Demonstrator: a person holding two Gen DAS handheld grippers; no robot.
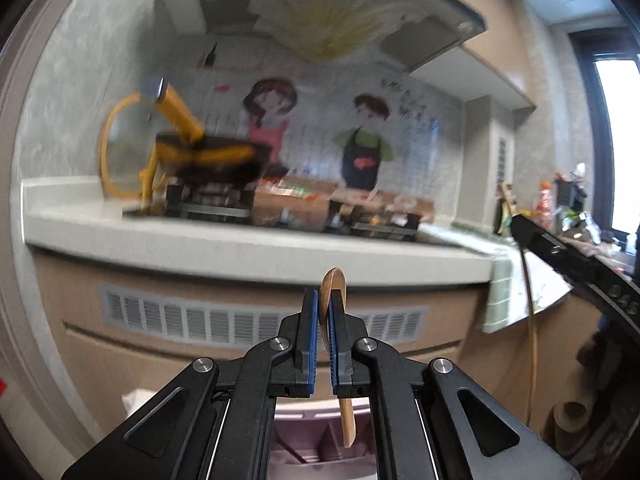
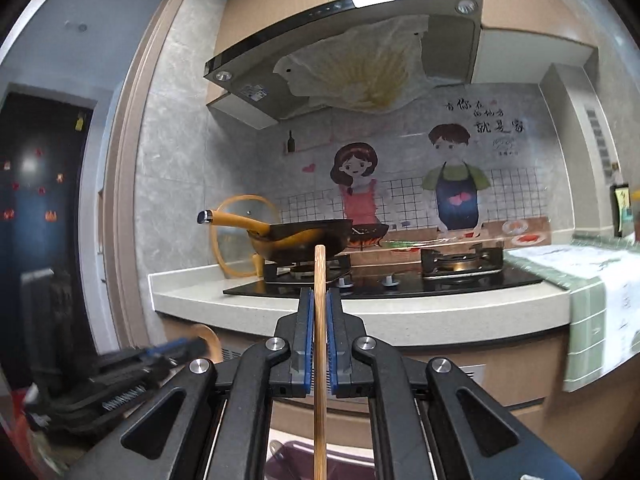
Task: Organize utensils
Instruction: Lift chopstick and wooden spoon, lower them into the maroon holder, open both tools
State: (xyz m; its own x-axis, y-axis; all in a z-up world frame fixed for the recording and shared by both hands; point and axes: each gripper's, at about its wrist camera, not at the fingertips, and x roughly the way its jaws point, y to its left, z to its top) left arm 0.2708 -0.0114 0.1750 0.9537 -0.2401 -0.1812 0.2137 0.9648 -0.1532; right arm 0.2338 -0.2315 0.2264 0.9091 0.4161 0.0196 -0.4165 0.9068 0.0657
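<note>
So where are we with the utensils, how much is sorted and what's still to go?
Nothing shows as sorted yet. In hand: the left gripper is shut on a wooden spoon, and the right gripper is shut on a wooden stick, likely a chopstick, both held upright in front of the counter. Left to do: set both into the pink tray below, whose compartments are mostly hidden.

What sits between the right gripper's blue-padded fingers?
A thin, straight bamboo stick, probably a chopstick, stands upright, clamped by the right gripper. Seen in the right wrist view.
</note>
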